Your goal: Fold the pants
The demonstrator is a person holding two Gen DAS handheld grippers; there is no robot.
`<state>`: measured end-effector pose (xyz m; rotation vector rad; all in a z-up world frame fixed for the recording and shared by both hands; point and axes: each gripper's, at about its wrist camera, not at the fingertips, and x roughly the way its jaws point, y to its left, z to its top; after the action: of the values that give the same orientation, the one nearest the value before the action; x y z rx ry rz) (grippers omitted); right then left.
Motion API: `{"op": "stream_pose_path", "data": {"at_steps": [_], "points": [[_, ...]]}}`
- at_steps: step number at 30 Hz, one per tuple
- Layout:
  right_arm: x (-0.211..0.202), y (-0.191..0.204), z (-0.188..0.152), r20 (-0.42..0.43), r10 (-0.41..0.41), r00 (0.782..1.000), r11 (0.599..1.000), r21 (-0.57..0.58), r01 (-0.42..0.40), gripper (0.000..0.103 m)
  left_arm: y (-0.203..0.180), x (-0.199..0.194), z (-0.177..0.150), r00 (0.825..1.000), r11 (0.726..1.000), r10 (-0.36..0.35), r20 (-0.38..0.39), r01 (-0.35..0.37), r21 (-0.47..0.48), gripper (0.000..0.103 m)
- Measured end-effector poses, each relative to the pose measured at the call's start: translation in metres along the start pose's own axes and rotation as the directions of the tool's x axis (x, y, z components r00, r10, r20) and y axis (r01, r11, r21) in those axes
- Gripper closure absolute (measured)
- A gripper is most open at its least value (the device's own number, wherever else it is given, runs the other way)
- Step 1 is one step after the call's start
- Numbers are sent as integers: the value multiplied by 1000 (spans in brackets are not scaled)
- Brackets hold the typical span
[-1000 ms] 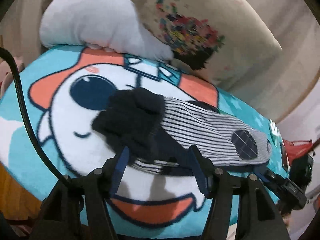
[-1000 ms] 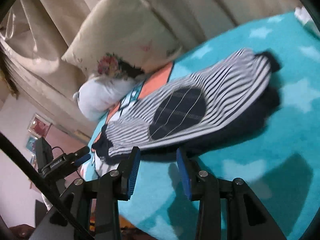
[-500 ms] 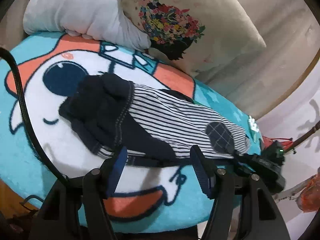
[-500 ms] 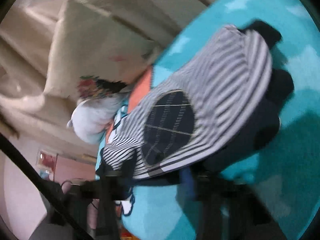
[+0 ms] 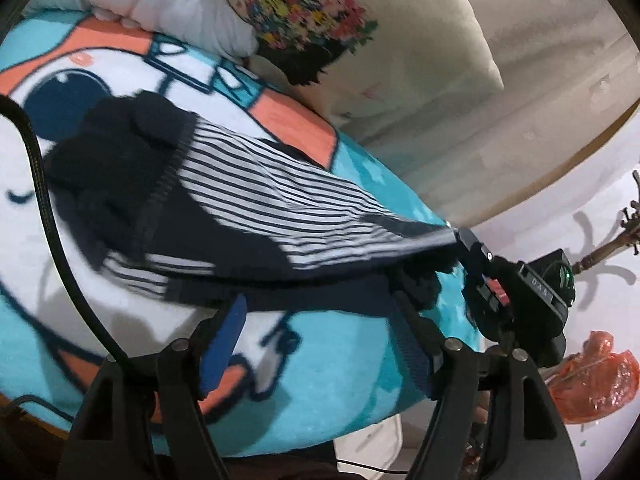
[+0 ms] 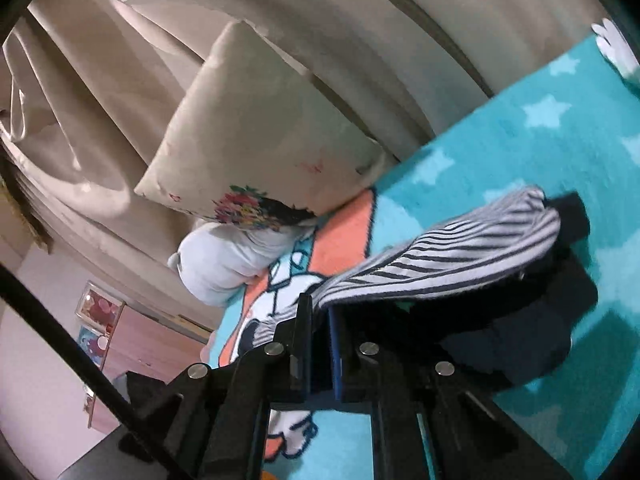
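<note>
Left wrist view: one pair of navy-and-white striped knit pants (image 5: 248,200) lies on the turquoise cartoon-print fleece blanket (image 5: 340,380); its dark navy end bunches over the blanket's printed blue eye. The left gripper (image 5: 320,344) stands spread, jaws having just been opening; the pants' near hem lies just beyond the blue pads (image 5: 224,344), untouched. At the pants' far corner the right gripper (image 5: 460,240) pinches the striped cloth and holds it off the blanket. Behind the pants: one cream cushion with a floral print (image 5: 360,60), one white plush pillow (image 5: 160,0). One orange plastic bag (image 5: 592,380) beyond the blanket's edge.

Right wrist view: right gripper (image 6: 318,312) pressed together on the striped edge of the pants (image 6: 460,256), jaws having just been closing. The cushion (image 6: 256,140) and the white pillow (image 6: 224,264) stand behind the pants, against beige curtains (image 6: 80,100).
</note>
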<state>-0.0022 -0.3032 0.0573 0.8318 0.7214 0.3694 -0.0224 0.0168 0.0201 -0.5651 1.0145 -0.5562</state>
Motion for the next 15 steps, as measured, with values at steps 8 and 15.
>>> {"op": "stream_pose_path", "data": {"at_steps": [8,15], "points": [[-11,12,1,20,-10,1000,997,-75,11,95,21,24,23,998,997,53,20,-51,-62,31],[12,21,-30,-116,-141,983,943,-320,97,50,24,29,23,998,996,64,-1,-64,-57,30]]}}
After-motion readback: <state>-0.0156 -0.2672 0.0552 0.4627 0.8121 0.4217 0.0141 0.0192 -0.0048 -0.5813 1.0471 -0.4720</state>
